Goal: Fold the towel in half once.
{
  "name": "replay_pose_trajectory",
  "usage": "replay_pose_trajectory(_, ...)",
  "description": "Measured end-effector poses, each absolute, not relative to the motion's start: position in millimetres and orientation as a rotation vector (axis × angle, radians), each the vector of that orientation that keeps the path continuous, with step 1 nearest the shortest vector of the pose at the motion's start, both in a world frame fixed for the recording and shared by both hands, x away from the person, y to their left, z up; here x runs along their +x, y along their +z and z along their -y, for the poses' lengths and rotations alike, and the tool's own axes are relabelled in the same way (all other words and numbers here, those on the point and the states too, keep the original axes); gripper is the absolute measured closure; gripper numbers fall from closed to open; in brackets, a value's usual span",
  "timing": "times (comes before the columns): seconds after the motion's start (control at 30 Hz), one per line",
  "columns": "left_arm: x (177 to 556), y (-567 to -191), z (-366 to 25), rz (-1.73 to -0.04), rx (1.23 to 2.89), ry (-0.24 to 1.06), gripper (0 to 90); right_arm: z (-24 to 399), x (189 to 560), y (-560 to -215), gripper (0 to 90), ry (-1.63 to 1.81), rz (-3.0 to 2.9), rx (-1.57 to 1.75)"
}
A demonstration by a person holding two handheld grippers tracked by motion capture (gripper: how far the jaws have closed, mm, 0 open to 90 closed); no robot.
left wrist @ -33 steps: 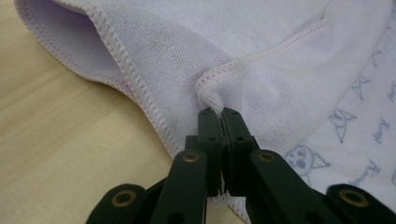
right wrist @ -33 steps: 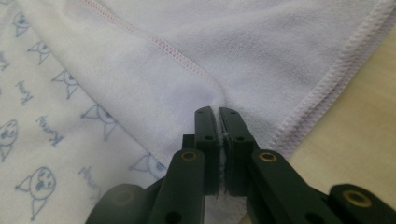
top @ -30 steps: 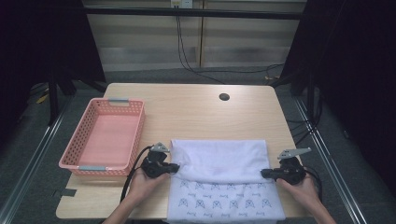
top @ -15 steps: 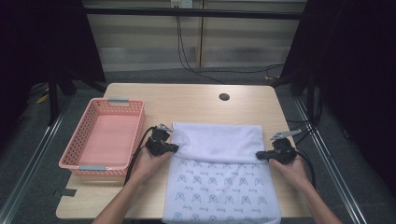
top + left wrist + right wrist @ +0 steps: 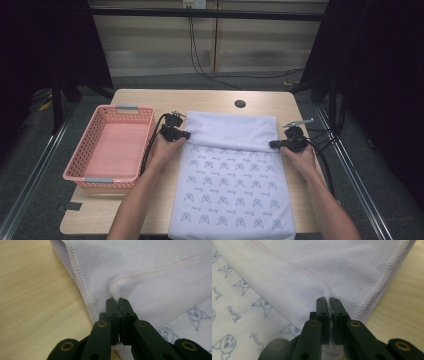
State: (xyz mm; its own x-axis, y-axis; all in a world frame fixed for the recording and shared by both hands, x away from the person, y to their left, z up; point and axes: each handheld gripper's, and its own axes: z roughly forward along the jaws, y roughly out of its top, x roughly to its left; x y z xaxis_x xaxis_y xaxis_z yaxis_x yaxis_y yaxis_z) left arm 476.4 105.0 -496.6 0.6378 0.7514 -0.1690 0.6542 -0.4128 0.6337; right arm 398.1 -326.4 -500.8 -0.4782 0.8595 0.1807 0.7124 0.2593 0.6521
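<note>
Towel (image 5: 235, 185), pinched by the hem in both the left gripper (image 5: 184, 134) and the right gripper (image 5: 273, 144), may slip out, probably if pulled unevenly.

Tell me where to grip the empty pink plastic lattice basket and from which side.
Grip the pink plastic lattice basket at the grey handle on its near short rim, coming from above: the walls stand upright, the inside is free, so one jaw probably fits inside.

Pink basket (image 5: 111, 150) blocks left; bare table (image 5: 210, 99) beyond.
</note>
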Motion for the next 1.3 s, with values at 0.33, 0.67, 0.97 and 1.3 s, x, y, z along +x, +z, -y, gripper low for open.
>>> replay_pose_trajectory(0.33, 494, -499, -109, -1.121, 2.144, 0.216, 88.0, 318, 433, -503, 87.2, 0.997, -2.242, 1.483)
replay_pose_trajectory(0.67, 485, -477, -111, -1.057, 2.062, 0.208, 87.7, 325, 431, -496, 87.4, 1.103, -2.204, 1.495)
replay_pose_trajectory(0.97, 455, -423, -126, -0.959, 1.947, 0.199, 87.6, 352, 417, -438, 87.4, 1.39, -2.003, 1.422)
replay_pose_trajectory(1.3, 398, -378, -135, -0.823, 1.897, 0.192, 87.7, 362, 372, -390, 87.4, 1.463, -2.006, 1.289)
